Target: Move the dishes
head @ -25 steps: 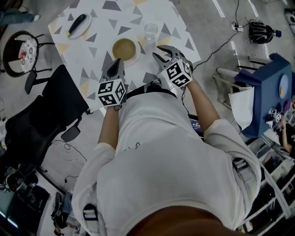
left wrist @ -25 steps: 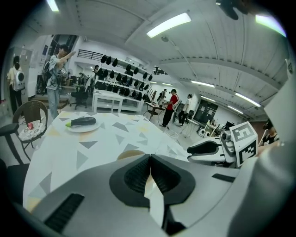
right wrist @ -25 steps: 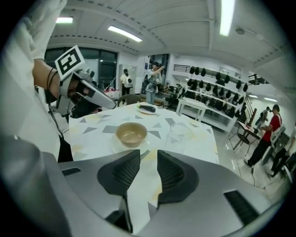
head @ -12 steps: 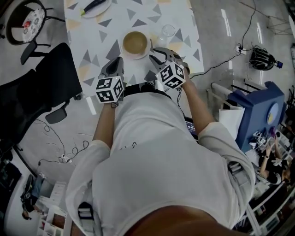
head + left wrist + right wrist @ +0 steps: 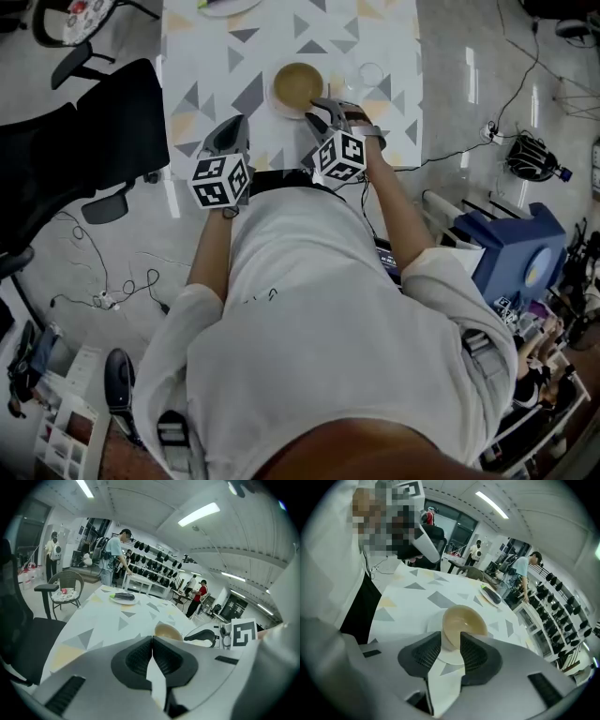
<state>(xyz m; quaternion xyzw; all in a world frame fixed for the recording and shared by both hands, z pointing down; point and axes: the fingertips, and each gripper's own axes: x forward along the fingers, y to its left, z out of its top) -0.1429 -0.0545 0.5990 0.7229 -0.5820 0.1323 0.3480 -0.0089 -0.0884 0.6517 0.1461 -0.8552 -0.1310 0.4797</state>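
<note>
Since a second ago both grippers have come further in over the near edge of the table [image 5: 202, 56], and the right gripper [image 5: 451, 637] has closed in on the bowl [image 5: 298, 86], so that its tips now sit right at the bowl's near rim, on the side towards the glass [image 5: 368, 75]. Its jaws stand apart and have just been opening a little. In the right gripper view the tan bowl's near wall shows in the gap at the tips, with the pads on either side of it and not pressing on it, as far as I can see. The bowl stands upright on a white saucer [image 5: 435, 621], about midway across the table and close to the person's edge, with the clear glass just beside it on the right

The left gripper [image 5: 152, 639] has its jaws closed together with nothing between them. It hovers over the near part of the table, to the left of the bowl and apart from it, pointing down and forward

At the far end of the table lies a white plate [image 5: 124, 599] with a dark, long vegetable [image 5: 124, 595] on it, well apart from both grippers. A black office chair [image 5: 84, 141] stands at the table's left side
</note>
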